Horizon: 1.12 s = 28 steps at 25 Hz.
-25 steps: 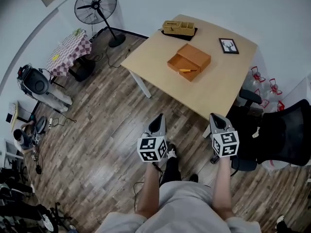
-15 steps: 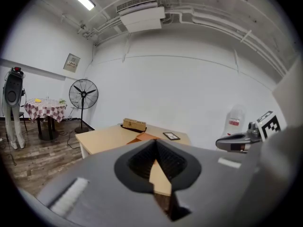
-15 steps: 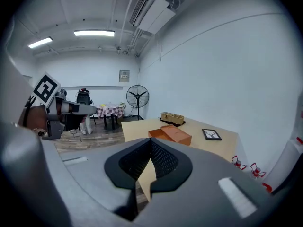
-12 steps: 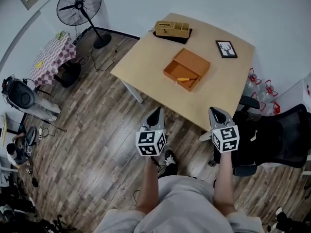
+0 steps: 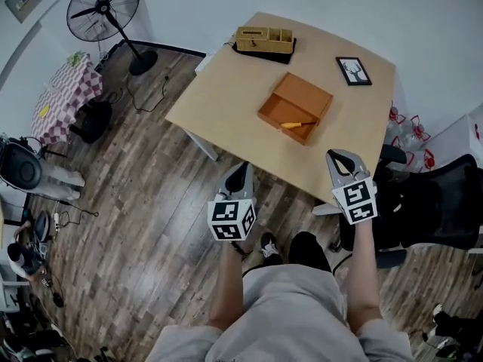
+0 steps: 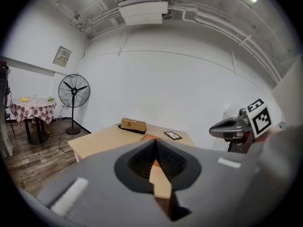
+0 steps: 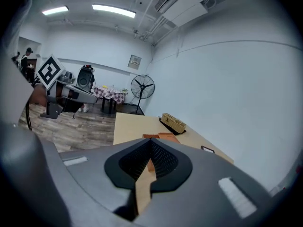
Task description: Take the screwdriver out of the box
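- We count two grippers: left gripper and right gripper, each with one marker cube (left cube, right cube).
- One table, one box, one screwdriver, one picture frame, one wooden organizer on a dark mat, one standing fan, one black chair, and one checkered side table.
- The cubes carry black-and-white square patterns. The wall panel has print too small for us to read, and so does the drawing in the picture frame.
- The screwdriver lies inside the open box, along its near wall, with the yellow-orange handle to the left. The box sits mid-table, with the picture frame far right of it and the organizer far left.
- The left jaws are closed tip to tip with nothing between them; we see only table through the gap below the tips.
- The right jaws are closed the same way and also empty.
- Both forearms (left forearm, right forearm) reach forward from the body, side by side, with the grippers pointing at the table and slightly down.
- The left gripper hangs over the wood floor, just near of the table's near edge. The right gripper is at the table's near-right corner, its cube tilted.
- Both grippers are well apart from the box and the screwdriver.
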Tool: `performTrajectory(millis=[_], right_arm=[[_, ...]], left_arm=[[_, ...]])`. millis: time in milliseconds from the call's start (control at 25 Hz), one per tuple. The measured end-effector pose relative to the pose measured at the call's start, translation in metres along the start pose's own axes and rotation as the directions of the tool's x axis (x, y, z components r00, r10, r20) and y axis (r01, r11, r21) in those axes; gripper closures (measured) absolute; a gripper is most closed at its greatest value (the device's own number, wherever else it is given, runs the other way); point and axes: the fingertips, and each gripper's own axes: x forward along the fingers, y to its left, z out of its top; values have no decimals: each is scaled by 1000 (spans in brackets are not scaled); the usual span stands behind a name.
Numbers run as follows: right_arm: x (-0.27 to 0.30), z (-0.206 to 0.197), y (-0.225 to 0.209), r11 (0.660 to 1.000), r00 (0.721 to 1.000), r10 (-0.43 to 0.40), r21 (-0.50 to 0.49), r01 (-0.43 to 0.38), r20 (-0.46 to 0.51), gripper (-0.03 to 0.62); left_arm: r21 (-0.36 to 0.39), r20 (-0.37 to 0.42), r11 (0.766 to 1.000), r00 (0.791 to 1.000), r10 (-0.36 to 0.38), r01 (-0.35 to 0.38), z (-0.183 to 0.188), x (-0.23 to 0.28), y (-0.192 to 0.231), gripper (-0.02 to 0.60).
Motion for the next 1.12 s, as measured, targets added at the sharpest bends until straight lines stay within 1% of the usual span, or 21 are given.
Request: performTrajectory(millis=[120,240,400,520,640,720,880,1000,1120], right_arm=[[9,6,-9,1000,1000,5,-1,-5,-1,595],[20,12,-9,998,1000,10,-56,-11,-12,595],[47,15,-4,991,998,54,-119,-59,-40,595],[70,16,-6,988,995,82,-128,-89,-58,595],[97,8,-17,981,991,73,-172,-92,-114,595],[114,9,-27,976,988,69,-194,-96,-139,595],[143,16,-46,977,984,77,-186,-106,-159,595],[164,10,-60,979,980,73,-174,-107,-187,595],[182,4,-66,980,974,90,-158,-124,-208,595]], left_arm=[[11,-3,1000,1000,-24,24,1,6,3,526],[22,12,999,999,-47,47,8,10,5,526],[32,13,998,998,-61,61,15,29,13,527],[32,5,997,997,-71,71,18,46,21,527],[53,-16,995,996,-86,87,22,65,28,526],[58,-25,993,995,-97,98,26,77,32,526],[75,-44,989,991,-123,126,39,106,40,526],[104,-72,982,986,-149,156,44,130,42,526],[109,-92,979,983,-160,169,49,150,50,526]])
